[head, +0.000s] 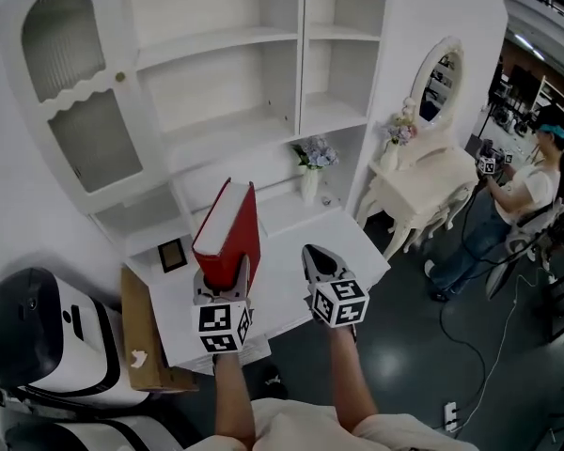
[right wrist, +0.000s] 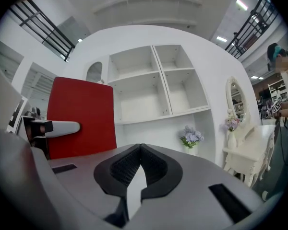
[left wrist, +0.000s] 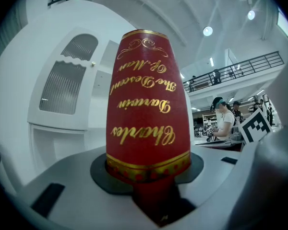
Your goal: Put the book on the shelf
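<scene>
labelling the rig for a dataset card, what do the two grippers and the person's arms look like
The left gripper and right gripper are grey with black pads, each carrying a white cube of black square markers. Forearms unsleeved; cream top.

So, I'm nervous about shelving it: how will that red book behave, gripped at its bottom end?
Probably stiff: the red book looks hardcover, upright without sagging. Likely top-heavy, since the left gripper clamps only its lower end, so it may tilt. Glossy cover could slip.
</scene>
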{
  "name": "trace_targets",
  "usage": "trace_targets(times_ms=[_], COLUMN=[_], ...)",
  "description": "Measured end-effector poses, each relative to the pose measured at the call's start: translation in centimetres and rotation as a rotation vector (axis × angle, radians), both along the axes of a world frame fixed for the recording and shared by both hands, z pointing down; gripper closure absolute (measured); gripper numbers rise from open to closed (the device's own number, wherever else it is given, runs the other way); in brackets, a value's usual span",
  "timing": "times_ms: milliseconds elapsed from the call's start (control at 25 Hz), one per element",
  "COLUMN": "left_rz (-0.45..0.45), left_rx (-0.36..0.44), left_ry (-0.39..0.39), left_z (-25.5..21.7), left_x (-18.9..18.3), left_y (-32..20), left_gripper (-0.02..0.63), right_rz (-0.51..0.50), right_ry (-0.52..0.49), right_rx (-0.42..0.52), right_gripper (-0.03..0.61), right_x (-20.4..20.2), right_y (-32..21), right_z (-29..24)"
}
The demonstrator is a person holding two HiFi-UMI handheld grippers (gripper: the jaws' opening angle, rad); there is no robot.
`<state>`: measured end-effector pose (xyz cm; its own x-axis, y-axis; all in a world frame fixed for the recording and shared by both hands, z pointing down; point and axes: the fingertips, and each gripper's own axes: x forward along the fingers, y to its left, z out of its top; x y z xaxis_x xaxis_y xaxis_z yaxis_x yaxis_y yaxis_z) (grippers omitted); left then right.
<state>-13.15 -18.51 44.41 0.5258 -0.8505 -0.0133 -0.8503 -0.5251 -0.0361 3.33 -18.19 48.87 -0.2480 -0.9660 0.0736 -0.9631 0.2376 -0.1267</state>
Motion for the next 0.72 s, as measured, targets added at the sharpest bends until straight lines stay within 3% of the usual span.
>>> trace_targets(times_ms=[360, 560, 720], left_rz=[0.028, 0.01, -0.02], left_rx=[0.038, 0.037, 0.026], left_ry=[0.012, -0.039, -0.035], left_z=[-2.1, -1.6, -1.1], left_x=[-0.8, -0.3, 0.0], left_y=[-9.0, -11.8, -13.2], left_gripper=[0.419, 0.419, 0.419], right_rz=[0.006, -0.009, -0.045], right_ry=[-0.001, -0.004, -0.001], right_rx=[0.004, -0.009, -0.023], right_gripper=[0.552, 0.552, 0.552], right_x=[-2.0, -2.1, -1.9], right_y=[-9.8, -12.7, -14.4], right_z=[-1.0, -0.7, -0.1])
